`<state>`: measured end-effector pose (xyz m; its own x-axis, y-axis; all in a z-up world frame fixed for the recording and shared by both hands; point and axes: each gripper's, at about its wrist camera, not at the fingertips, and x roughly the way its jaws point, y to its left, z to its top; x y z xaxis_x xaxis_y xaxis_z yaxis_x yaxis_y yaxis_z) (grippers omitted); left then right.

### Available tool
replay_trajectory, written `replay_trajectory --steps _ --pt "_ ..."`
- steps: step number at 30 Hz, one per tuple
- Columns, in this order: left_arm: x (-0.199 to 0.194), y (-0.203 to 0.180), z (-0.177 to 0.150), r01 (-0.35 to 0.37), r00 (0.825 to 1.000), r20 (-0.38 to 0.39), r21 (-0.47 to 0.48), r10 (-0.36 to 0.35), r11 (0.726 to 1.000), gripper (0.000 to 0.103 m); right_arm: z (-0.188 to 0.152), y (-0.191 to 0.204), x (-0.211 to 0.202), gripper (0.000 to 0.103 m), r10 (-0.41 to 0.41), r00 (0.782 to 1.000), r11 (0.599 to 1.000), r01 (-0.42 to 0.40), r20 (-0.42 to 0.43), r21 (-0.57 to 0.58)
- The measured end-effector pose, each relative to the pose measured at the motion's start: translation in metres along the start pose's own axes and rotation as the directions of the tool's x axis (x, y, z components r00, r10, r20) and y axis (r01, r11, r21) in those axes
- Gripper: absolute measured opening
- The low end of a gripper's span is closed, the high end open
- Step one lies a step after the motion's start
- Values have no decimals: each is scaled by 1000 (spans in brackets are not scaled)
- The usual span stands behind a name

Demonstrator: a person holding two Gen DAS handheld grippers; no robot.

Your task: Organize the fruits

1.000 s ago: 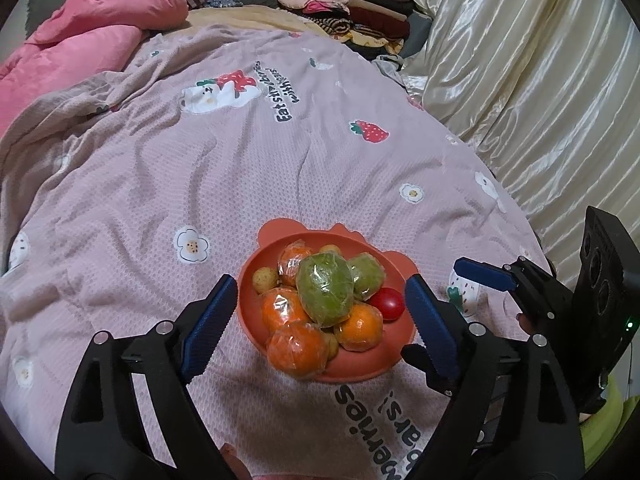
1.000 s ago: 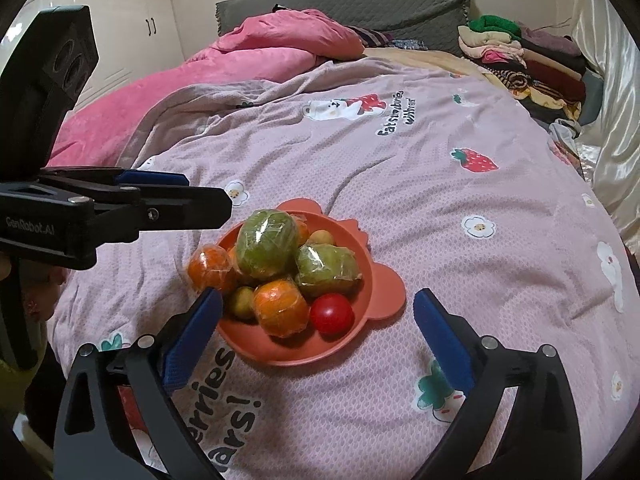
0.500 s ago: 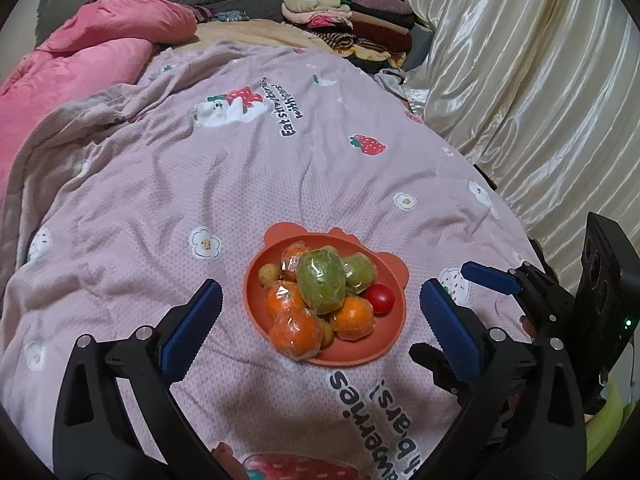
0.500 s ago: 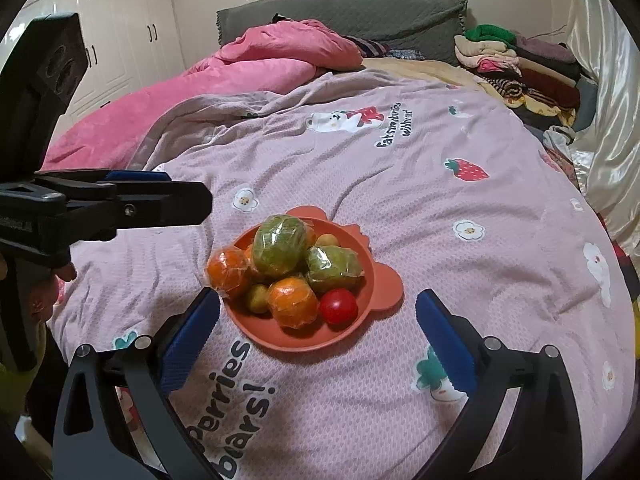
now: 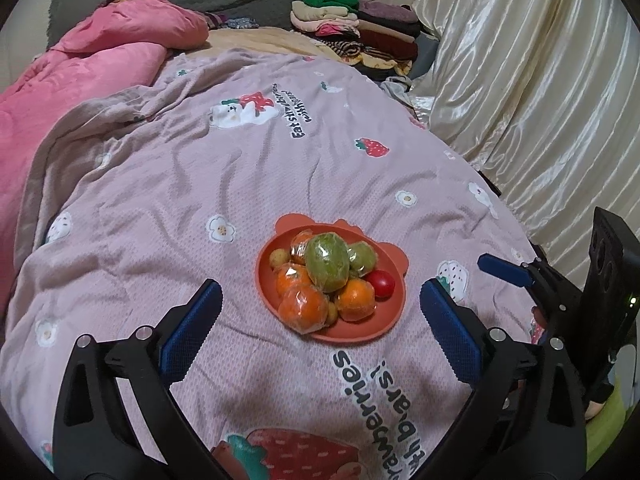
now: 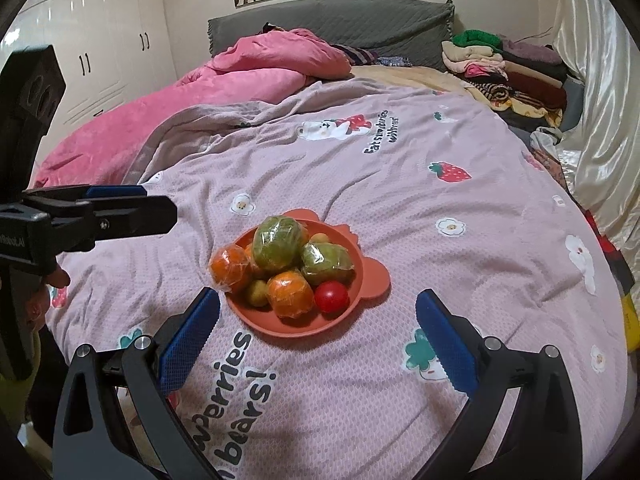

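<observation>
You see warm, even indoor light and sharp focus. Glare streaks the satin curtain (image 5: 520,92) at two o'clock. Fisheye bending and black vignetting ring every edge.

Both cameras ride behind their own claw and look forward and steeply down along its two fingers onto the bed (image 5: 168,184). The left view faces the bed's middle with the curtain (image 5: 520,80) at its right edge. The right view looks from the other side, toward the headboard (image 6: 332,20) and wardrobe (image 6: 104,60). Both views share the fruit plate (image 5: 384,320) (image 6: 360,284), near, and the folded clothes (image 5: 360,28) (image 6: 508,68), far.
</observation>
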<state>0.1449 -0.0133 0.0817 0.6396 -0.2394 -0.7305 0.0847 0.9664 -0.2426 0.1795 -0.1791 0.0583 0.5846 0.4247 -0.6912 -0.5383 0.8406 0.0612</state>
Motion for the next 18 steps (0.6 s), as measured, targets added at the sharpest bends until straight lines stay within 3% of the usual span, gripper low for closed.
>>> replay_trajectory --steps 18 --pt "-10 4 -47 -35 999 1 -45 35 998 93 -19 9 -20 98 -11 1000 1000 11 15 -1"
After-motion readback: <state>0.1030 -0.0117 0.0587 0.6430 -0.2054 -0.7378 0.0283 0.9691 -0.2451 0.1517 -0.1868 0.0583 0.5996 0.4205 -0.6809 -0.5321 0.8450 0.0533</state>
